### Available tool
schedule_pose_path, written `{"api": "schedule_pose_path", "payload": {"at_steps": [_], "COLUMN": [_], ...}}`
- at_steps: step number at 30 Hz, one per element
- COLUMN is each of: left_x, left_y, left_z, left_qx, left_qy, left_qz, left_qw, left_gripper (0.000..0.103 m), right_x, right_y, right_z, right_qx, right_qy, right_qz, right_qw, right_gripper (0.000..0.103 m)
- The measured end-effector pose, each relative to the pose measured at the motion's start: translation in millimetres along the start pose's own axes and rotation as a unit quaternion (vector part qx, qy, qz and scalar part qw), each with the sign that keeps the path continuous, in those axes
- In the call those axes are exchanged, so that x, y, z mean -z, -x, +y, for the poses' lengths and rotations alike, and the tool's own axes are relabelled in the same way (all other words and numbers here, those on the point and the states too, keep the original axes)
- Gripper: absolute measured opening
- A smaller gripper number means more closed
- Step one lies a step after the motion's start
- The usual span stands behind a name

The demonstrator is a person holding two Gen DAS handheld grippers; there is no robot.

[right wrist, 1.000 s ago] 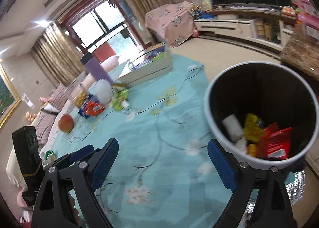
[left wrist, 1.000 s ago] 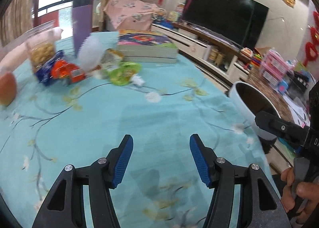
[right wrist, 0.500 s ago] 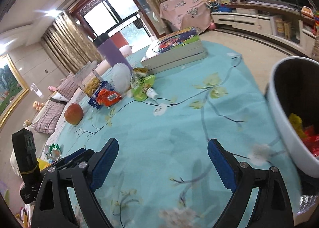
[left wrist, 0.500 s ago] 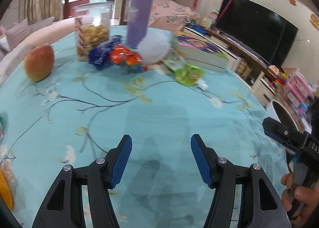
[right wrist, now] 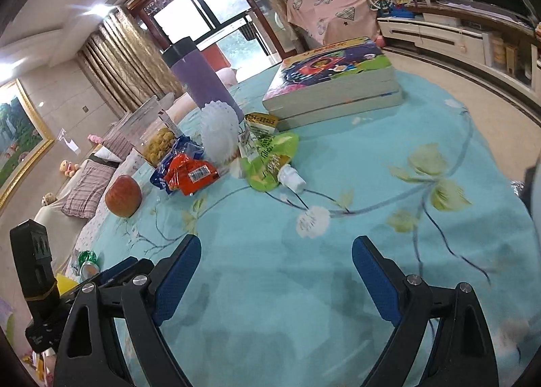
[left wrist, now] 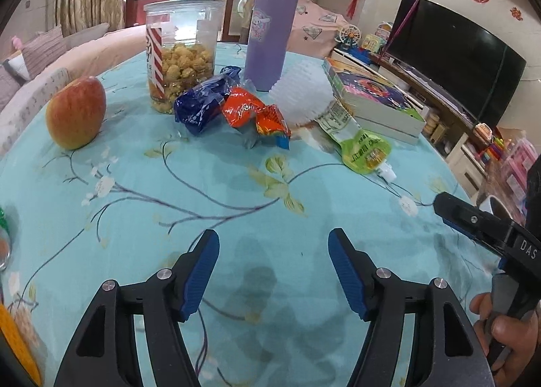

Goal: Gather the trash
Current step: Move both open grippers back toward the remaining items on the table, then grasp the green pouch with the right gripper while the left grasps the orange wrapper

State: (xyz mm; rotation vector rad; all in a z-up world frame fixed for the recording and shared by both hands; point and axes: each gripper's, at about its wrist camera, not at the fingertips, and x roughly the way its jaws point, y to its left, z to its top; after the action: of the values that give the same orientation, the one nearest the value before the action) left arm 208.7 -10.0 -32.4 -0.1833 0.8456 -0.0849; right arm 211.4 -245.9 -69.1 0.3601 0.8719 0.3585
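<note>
Now that both views swing off the bin onto the wrapper pile (left wrist: pixel 236 110) mid-tabletop (left wrist: pixel 236 204), the empty left hand-held gripper (left wrist: pixel 273 272) is opening and the right hand-held gripper (right wrist: pixel 275 280) is spread wide, so another pickup looks next.

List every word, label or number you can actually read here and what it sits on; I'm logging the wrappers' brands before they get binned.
"DAS": white letters on the right gripper's black body, cut off by the picture's edge.
Orange wrapper: barcode visible, digits too small to read.
Green pouch: printing blurred, unreadable.
Book cover: title too blurred.
Purple bottle: cartoon figure only, no legible text.
Blue wrapper: nothing readable.
</note>
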Motion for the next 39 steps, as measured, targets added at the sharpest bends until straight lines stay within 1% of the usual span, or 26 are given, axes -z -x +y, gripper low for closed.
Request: {"api": "schedule_pose_path", "payload": {"at_steps": [6, 12, 18, 23, 26, 29, 30, 31, 32, 33, 35, 38, 39], "left_x": [-21.8, -45.5, -66.5, -79.5, -82.2, -84.9, -86.2, -87.4, -88.1, -88.5, -88.6, -85.9, -83.2], "left_y": [-21.4, -42.9, -63.7, -85.1, -97.4, -108.3, -112.0, -115.4, -117.7, -121.3, -122.8, -119.4, -116.4], "left_z": [2.2, 9.2, 12.5, 18.1, 20.9, 22.8, 22.7, 22.9, 23.1, 23.7, 22.4, 16.4, 13.1], "left_qx": [-0.008, -0.009, -0.008, -0.008, -0.004, -0.009, -0.009, -0.004, 0.003, 0.013, 0.013, 0.009, 0.009], "left_qy": [0.0, 0.012, 0.016, 0.038, 0.057, 0.065, 0.065, 0.066, 0.066, 0.068, 0.063, 0.045, 0.038], "left_qz": [0.001, -0.003, -0.009, -0.007, 0.0, 0.002, 0.003, 0.004, 0.008, 0.014, 0.011, 0.007, 0.007], "left_qw": [1.0, 0.9999, 0.9998, 0.9992, 0.9984, 0.9978, 0.9978, 0.9978, 0.9978, 0.9975, 0.9979, 0.9989, 0.9992], "left_gripper": [0.067, 0.067, 0.068, 0.068, 0.068, 0.066, 0.063, 0.051, 0.042, 0.034, 0.027, 0.02, 0.012], "right_x": [-15.6, -34.0, -48.4, -56.7, -60.7, -64.3, -65.6, -65.7, -65.5, -64.7, -63.2, -57.6, -56.2], "right_y": [-23.6, -45.7, -69.7, -82.4, -89.1, -95.9, -97.6, -99.2, -100.1, -101.7, -104.4, -98.5, -96.2], "right_z": [6.8, -2.8, -6.0, -3.5, -2.6, 0.6, 2.7, 4.0, 4.6, 4.9, 5.6, 4.4, 4.3], "right_qx": [-0.004, -0.005, 0.003, 0.005, 0.002, 0.007, 0.008, 0.009, 0.012, 0.019, 0.025, 0.018, 0.017], "right_qy": [0.016, 0.002, 0.002, 0.011, 0.013, 0.022, 0.027, 0.03, 0.031, 0.033, 0.036, 0.039, 0.039], "right_qz": [0.007, 0.014, 0.025, 0.028, 0.028, 0.032, 0.033, 0.034, 0.035, 0.039, 0.045, 0.049, 0.05], "right_qw": [1.0, 1.0, 1.0, 1.0, 1.0, 0.999, 0.999, 0.999, 0.999, 0.999, 0.998, 0.998, 0.998], "right_gripper": [0.092, 0.092, 0.092, 0.092, 0.092, 0.09, 0.089, 0.083, 0.073, 0.067, 0.041, 0.04, 0.04]}}
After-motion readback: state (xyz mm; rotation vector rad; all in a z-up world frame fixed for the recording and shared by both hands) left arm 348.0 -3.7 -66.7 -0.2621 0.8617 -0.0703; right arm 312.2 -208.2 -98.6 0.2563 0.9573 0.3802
